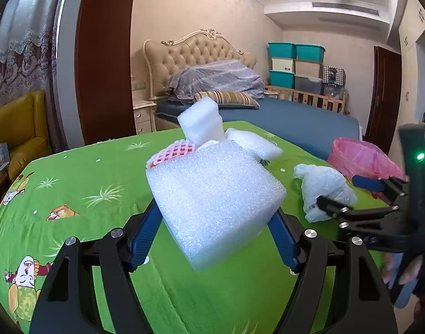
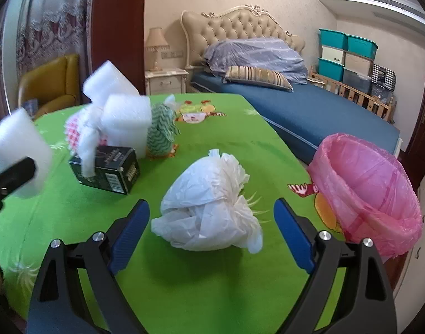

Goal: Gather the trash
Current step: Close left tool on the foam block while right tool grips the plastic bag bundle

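**Foam block gripped, plastic bag next in line**

The left gripper (image 1: 216, 239) has its blue fingers (image 1: 144, 236) clamped on either side of a white foam block (image 1: 215, 197), held clear above the green cartoon-print tablecloth (image 1: 81, 183). The right gripper (image 2: 212, 233) is spread wide, its fingers flanking but not touching a crumpled white plastic bag (image 2: 209, 208) lying near the table's right edge. Just beyond that edge stands the bin lined with a pink bag (image 2: 365, 183). More foam pieces (image 2: 126, 117), a pink mesh sleeve (image 2: 73, 128) and a dark carton (image 2: 106, 172) wait toward the far left corner. Judging by this, collection is under way: next the block needs carrying across to the bin, and the right fingers need to close on the bag.
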`<state>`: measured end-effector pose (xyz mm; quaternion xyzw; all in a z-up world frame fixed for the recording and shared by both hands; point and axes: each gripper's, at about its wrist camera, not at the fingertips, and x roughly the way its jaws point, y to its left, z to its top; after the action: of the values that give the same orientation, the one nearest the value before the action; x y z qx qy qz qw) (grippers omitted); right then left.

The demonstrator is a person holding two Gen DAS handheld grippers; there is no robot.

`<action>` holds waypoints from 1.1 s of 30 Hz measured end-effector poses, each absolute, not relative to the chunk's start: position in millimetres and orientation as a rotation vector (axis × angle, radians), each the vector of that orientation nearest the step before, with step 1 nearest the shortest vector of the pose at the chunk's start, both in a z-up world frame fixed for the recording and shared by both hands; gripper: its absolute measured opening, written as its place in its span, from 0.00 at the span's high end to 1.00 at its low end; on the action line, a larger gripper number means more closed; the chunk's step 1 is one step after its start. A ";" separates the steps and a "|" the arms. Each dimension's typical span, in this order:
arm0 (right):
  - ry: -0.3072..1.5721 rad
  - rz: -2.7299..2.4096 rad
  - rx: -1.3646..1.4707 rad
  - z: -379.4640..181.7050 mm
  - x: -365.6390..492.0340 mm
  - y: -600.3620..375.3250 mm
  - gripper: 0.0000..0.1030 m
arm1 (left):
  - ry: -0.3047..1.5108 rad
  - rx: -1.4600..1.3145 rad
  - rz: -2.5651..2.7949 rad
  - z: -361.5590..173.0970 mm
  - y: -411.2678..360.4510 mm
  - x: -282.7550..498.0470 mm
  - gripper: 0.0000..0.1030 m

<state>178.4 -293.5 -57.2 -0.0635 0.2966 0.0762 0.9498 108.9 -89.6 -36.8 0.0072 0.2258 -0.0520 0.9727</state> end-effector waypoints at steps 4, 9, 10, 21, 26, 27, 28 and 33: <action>0.602 0.155 -0.142 -60.6 179.1 -291.9 0.15 | 0.460 0.012 -0.102 -36.6 -86.3 108.1 0.31; 0.622 0.169 -0.121 -63.4 182.5 -297.9 0.19 | 0.467 0.021 -0.100 -37.8 -88.0 110.4 0.31; 0.625 0.169 -0.116 -63.8 183.0 -298.7 0.20 | 0.470 0.025 -0.098 -38.0 -89.1 110.7 0.31; 0.565 0.183 -0.137 -64.7 172.7 -294.9 0.63 | 0.482 0.026 -0.096 -39.3 -90.1 115.2 0.31; 0.498 0.191 -0.069 -61.0 160.3 -304.6 0.65 | 0.472 0.020 -0.096 -39.7 -89.3 114.4 0.31; 0.495 0.187 -0.062 -61.4 157.9 -305.7 0.65 | 0.467 0.021 -0.093 -39.2 -89.8 113.8 0.31; 0.495 0.189 -0.055 -61.6 155.8 -306.3 0.65 | 0.460 0.023 -0.092 -39.1 -89.6 112.3 0.31; 0.496 0.216 -0.047 -63.0 136.7 -307.2 0.65 | 0.410 0.084 -0.111 -37.2 -102.0 101.2 0.31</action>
<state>136.7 -307.2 -63.0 -0.0232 0.2447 0.1066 0.9634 101.2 -102.0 -37.2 0.0416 0.2032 -0.0550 0.9767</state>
